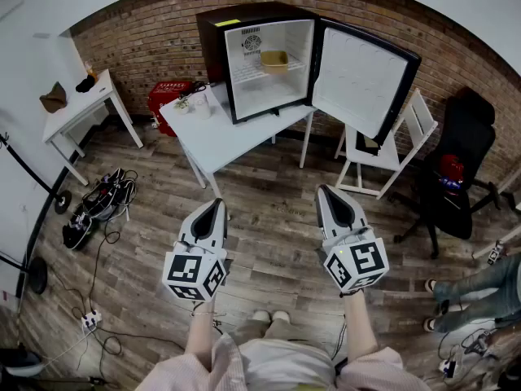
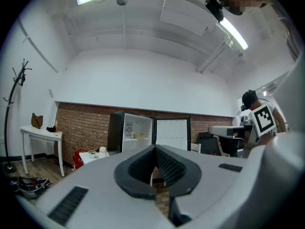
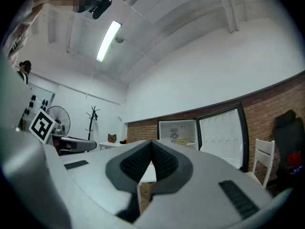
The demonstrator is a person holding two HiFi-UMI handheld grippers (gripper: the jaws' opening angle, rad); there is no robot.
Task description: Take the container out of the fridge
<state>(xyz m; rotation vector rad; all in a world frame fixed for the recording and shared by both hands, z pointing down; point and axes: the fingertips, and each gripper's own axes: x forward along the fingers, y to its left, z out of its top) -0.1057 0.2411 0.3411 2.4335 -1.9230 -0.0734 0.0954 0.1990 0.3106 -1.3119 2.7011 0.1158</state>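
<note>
Jaws: both pairs closed, pads meeting, nothing between them. Left gripper (image 1: pixel 217 204) and right gripper (image 1: pixel 326 191) are held side by side over the floor (image 1: pixel 277 243), well short of the counter (image 1: pixel 218 141).

Fridge (image 1: pixel 213 43) stands at the counter's far right corner. Its door (image 1: pixel 362 80) is swung fully open to the right.

Container (image 1: pixel 274 59): a small, shallow, yellowish tub on the upper shelf (image 1: pixel 252 70), toward its right side and apart from the walls. Nothing else is near it.

Handling (judged):
- Probably thin plastic, so light and fairly stiff.
- It may be cold and a little slick.
- Contents cannot be made out; keep it level.

Hold (judged): take the near rim, one jaw inside the wall and one outside. Close gently so the wall does not buckle.
</note>
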